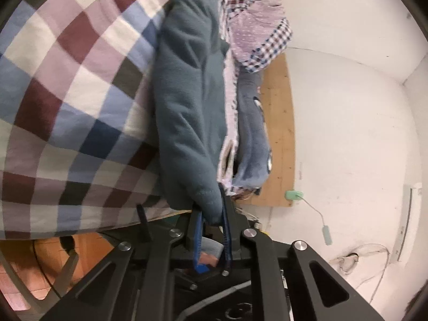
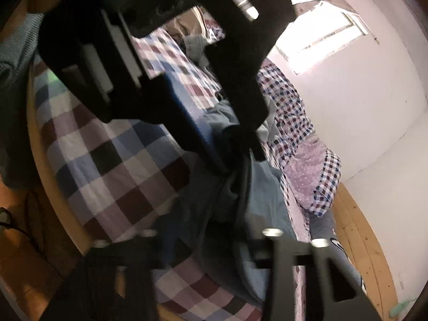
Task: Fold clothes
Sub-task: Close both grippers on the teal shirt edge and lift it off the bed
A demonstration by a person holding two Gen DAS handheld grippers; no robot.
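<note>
Left tool (image 1: 211, 215) is clenched on a rounded end of the teal fleece garment (image 1: 187, 101), low in the centre of the left wrist view, its blue pads pressing the cloth from both sides. Right tool (image 2: 242, 184) shows only as a blurred dark shape at the centre of its own view, against the same teal cloth; whether it grips I cannot tell. Another black tool body fills the top of that view, close to the lens, and hides much of the bed.

No writing or label can be read anywhere.

The garment lies lengthwise on a bed covered by a large-check sheet (image 1: 69, 85) of blue, maroon, white and lilac. Beside it, toward the upper right, lie a small-check quilt with a lilac dotted lining (image 1: 256, 29) and a lighter blue-grey garment (image 1: 251, 133). A pale wooden bed board (image 1: 281, 133) runs along the white wall (image 1: 347, 107). A green paint roller (image 1: 294, 194) leans there. A bright window (image 2: 323, 34) sits at the upper right of the right wrist view.
</note>
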